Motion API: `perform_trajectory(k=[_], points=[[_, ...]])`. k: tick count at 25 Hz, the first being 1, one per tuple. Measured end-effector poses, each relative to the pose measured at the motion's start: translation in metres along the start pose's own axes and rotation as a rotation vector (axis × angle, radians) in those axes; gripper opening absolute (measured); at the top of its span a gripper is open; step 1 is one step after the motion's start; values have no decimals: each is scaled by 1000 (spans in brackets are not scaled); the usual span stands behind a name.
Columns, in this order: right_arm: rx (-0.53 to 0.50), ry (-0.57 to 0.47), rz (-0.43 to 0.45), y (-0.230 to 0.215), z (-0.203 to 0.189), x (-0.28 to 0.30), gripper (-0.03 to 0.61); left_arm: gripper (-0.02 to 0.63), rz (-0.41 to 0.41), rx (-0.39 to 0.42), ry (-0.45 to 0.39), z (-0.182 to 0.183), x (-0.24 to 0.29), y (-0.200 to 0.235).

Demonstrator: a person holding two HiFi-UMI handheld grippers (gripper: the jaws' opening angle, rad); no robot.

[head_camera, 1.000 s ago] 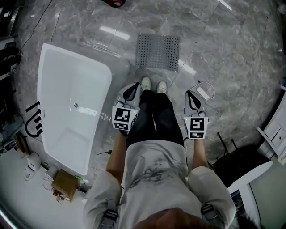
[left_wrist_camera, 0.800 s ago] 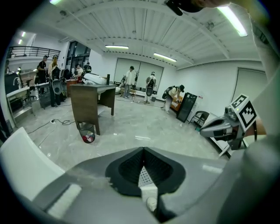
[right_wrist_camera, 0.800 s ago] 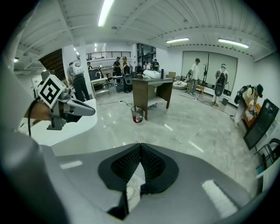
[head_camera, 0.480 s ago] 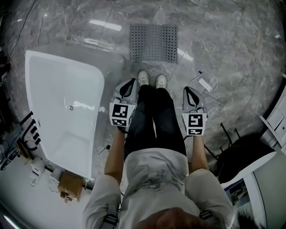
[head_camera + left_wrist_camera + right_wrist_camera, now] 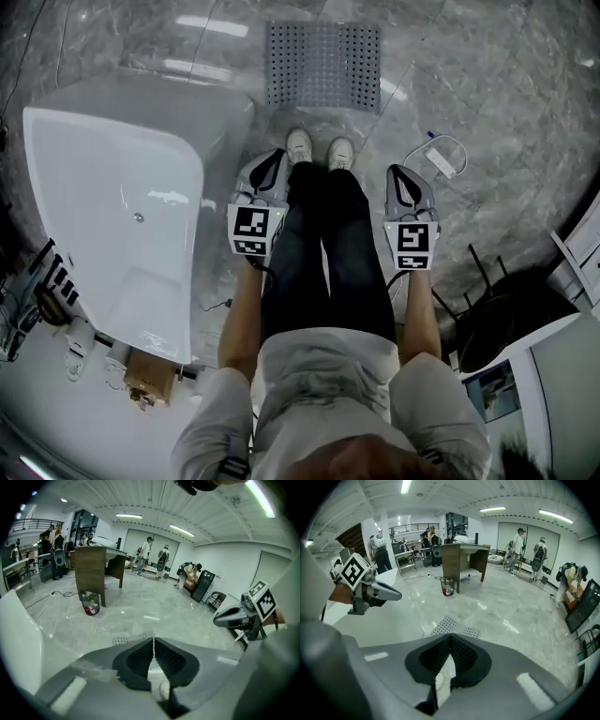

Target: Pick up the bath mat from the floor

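Our left hand-held gripper (image 5: 273, 163) is just beginning to part its jaws, with nothing between them. Our right hand-held gripper (image 5: 400, 176) is closed and empty. The perforated bath mat (image 5: 323, 64) lies flat on the floor (image 5: 497, 103), just ahead of our shoes (image 5: 319, 150).

Bright ceiling strip lights (image 5: 129, 515); glare streaks on glossy floor (image 5: 487, 94); heavy fisheye warp, dark corners.

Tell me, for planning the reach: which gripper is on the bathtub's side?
The left gripper, jaws empty and starting to open: it hangs beside the white bathtub; the right gripper is across the person's legs, by the coiled cable.
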State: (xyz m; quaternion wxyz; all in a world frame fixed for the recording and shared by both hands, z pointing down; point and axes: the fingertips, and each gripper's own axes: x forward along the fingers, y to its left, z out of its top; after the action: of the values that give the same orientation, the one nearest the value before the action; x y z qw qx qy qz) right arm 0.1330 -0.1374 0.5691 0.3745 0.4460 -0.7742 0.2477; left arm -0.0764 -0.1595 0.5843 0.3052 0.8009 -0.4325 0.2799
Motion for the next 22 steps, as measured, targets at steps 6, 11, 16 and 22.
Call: perform_trajectory(k=[6, 11, 16, 22], points=[[7, 33, 0, 0, -24, 33, 3, 15, 4, -16, 44, -29, 27, 14], [17, 61, -7, -2, -42, 52, 9, 23, 2, -13, 88, -54, 46, 28], [31, 83, -2, -7, -57, 72, 23, 37, 11, -32, 107, -75, 67, 42], [67, 111, 0, -17, -73, 97, 32, 55, 32, -60, 139, -96, 90, 57]])
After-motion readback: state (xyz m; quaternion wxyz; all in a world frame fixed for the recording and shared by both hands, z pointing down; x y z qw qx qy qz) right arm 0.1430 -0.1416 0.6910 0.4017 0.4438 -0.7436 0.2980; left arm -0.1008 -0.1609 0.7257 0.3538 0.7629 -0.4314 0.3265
